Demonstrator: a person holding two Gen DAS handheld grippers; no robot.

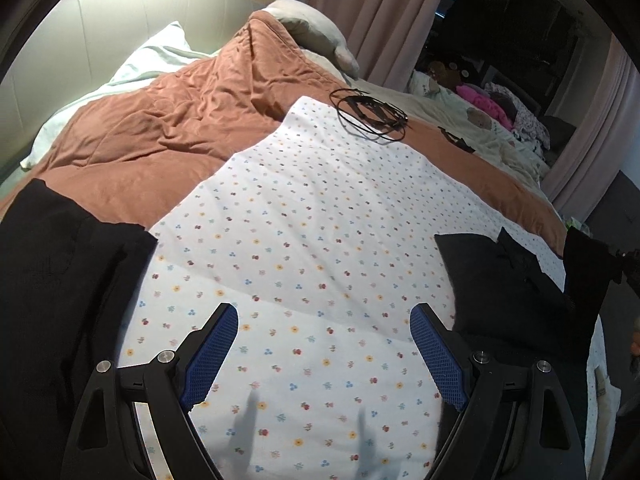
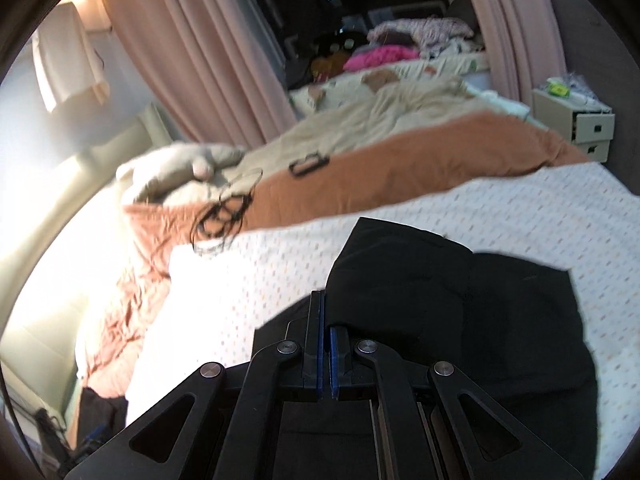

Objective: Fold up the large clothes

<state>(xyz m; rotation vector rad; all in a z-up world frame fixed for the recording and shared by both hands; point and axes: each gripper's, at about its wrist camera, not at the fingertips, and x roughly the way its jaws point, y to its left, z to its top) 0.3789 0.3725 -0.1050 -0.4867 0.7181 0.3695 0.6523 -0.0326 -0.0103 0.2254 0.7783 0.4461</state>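
R gripper [image 2: 326,312] clamped on black garment [image 2: 400,280]; L gripper [image 1: 324,312] wide, empty.

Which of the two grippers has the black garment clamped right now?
The right gripper: its blue pads are shut on a fold of the black garment. The left gripper hangs wide open over the flowered sheet, holding nothing.

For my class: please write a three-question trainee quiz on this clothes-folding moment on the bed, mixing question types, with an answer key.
1. True or false: the left gripper has its jaws wide open with nothing between them.
2. The right gripper is shut on: A) the black garment B) the orange quilt C) the black cable
3. Fill in: the garment lies on the ______ sheet.

Key: 1 true; 2 A; 3 flower-print white.
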